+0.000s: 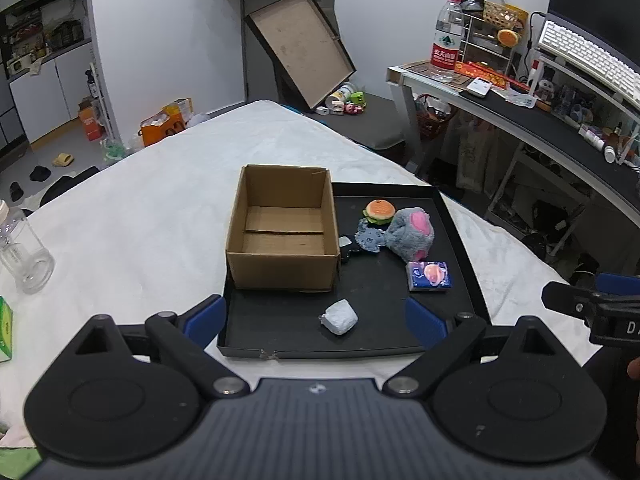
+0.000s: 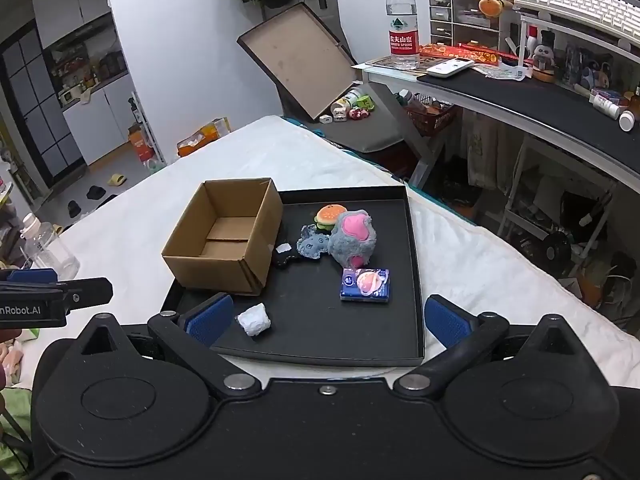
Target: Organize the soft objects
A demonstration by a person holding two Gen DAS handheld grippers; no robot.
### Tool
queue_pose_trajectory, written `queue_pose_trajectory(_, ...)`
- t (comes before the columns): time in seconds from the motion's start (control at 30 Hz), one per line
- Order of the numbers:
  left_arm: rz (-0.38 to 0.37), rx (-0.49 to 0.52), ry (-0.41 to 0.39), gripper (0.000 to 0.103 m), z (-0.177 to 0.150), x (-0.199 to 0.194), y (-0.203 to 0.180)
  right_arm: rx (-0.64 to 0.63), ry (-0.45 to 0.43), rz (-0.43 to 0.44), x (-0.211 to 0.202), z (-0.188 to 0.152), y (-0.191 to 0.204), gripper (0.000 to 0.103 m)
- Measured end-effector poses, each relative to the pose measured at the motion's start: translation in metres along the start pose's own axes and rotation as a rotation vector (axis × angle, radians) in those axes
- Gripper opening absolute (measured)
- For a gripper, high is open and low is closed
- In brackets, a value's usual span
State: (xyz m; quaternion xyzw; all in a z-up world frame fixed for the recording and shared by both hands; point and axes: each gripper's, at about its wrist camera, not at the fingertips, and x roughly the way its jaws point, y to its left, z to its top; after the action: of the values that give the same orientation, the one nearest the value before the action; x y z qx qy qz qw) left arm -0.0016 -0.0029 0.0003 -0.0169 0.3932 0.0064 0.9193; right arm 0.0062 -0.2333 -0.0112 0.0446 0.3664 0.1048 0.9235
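Observation:
A black tray (image 1: 460,240) (image 2: 412,240) lies on a white-covered table. On it stands an open, empty cardboard box (image 1: 280,256) (image 2: 218,268). Right of the box lie a burger plush (image 1: 379,211) (image 2: 330,216), a blue-grey fabric toy (image 1: 370,239) (image 2: 312,245), a grey and pink plush (image 1: 412,234) (image 2: 354,240), a small black object (image 1: 346,250) (image 2: 284,258) and a blue tissue pack (image 1: 429,276) (image 2: 366,285). A white wrapped wad (image 1: 339,317) (image 2: 254,319) lies near the front. My left gripper (image 1: 316,322) and right gripper (image 2: 328,318) are open and empty, hovering before the tray's front edge.
A clear bottle (image 1: 24,256) (image 2: 50,250) stands on the table at the left, with a green box (image 1: 5,330) near it. A desk (image 1: 520,120) (image 2: 540,100) with a water bottle (image 1: 446,40) (image 2: 402,24) stands at the right. A chair holds a tilted tray lid (image 1: 300,48).

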Motion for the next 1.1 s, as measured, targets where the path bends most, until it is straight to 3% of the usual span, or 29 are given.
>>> queue_pose_trajectory(1.1, -0.056, -0.003, -0.018, 0.095, 0.0065, -0.0065, -0.001, -0.011, -0.004, -0.003, -0.0019, 0.003, 0.0016, 0.103)
